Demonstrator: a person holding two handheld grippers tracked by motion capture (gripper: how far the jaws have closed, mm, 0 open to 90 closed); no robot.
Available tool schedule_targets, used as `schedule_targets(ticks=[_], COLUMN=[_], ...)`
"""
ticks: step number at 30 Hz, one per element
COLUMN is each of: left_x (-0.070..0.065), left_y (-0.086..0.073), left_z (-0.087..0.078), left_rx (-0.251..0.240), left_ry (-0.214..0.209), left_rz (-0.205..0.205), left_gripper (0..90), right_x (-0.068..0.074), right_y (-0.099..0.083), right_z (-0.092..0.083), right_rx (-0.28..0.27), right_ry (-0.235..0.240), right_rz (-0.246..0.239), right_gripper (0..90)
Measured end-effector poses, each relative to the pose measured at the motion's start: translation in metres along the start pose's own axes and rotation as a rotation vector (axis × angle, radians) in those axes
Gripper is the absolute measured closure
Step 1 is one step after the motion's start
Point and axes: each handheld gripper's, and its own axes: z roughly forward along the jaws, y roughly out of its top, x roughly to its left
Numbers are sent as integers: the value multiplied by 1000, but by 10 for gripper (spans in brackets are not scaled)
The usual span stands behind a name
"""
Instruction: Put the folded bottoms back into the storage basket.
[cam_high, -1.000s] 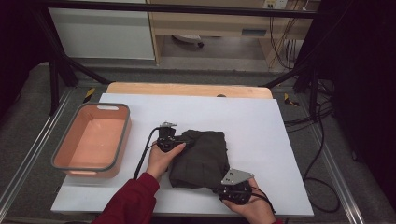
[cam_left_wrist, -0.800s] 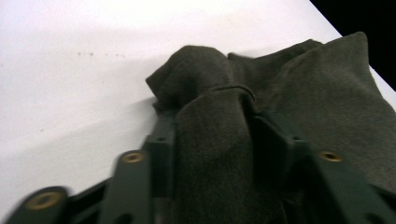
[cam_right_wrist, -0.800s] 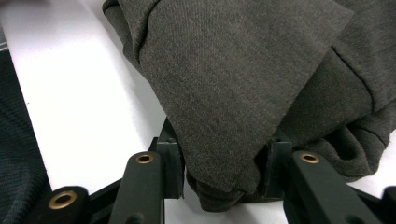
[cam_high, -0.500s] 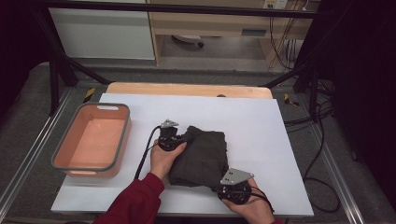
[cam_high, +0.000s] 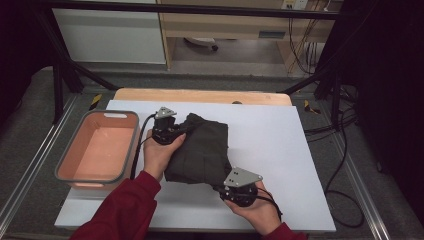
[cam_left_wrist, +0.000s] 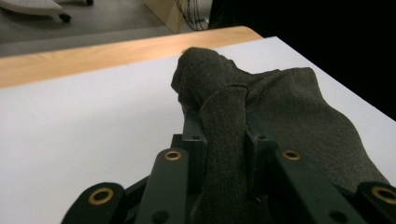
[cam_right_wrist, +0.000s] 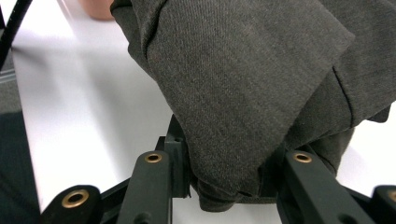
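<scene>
A dark grey folded cloth (cam_high: 202, 150) hangs just over the white table top (cam_high: 285, 145), held at two ends. My left gripper (cam_high: 184, 128) is at its far left corner, shut on a bunched fold of the cloth (cam_left_wrist: 280, 102); in the left gripper view the fabric runs between the jaws of the left gripper (cam_left_wrist: 224, 125). My right gripper (cam_high: 221, 186) is at the near right corner. Its jaws have just been closing, and a thick fold of the cloth (cam_right_wrist: 243, 70) is pinched between the jaws of the right gripper (cam_right_wrist: 228, 161).
An empty salmon-coloured tub (cam_high: 97, 150) with a grey rim stands on the table at the left, close to the left hand. A wooden strip (cam_high: 200, 95) edges the table's far side. Bare white surface lies to the right of the cloth.
Both hands have risen and the cloth has come up with them. It now looks more bunched at the left corner than a second ago.
</scene>
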Motion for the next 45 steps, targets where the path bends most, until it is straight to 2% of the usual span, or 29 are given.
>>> schedule_targets(ticks=[1, 2, 3, 11, 12, 16, 20, 38, 45], left_x=[2, 5, 8, 28, 31, 43, 55, 113, 129], left_y=[3, 6, 9, 31, 33, 39, 44, 50, 51], left_z=[-4, -7, -11, -40, -43, -55, -68, -130, -150], left_rx=[-4, -9, -12, -40, -44, -68, -76, -160, -170], left_ry=[7, 14, 20, 60, 64, 67, 84, 178, 213], left_rz=[4, 4, 6, 29, 27, 3, 6, -3, -7], left_gripper=[743, 744, 744, 743, 743, 742, 741, 741, 741], right_x=[0, -1, -1, -1, 0, 1, 3, 21, 28], right_y=[0, 8, 8, 41, 49, 60, 73, 137, 153], right_z=[0, 4, 4, 21, 26, 32, 42, 95, 111], right_rx=[0, -11, -11, -49, -55, -64, -70, -91, -111], right_ry=[0, 4, 4, 28, 32, 41, 49, 98, 126], right_rz=[0, -5, -5, -27, -34, -40, -51, -145, -146], right_gripper=[658, 658, 658, 657, 657, 657, 657, 656, 655])
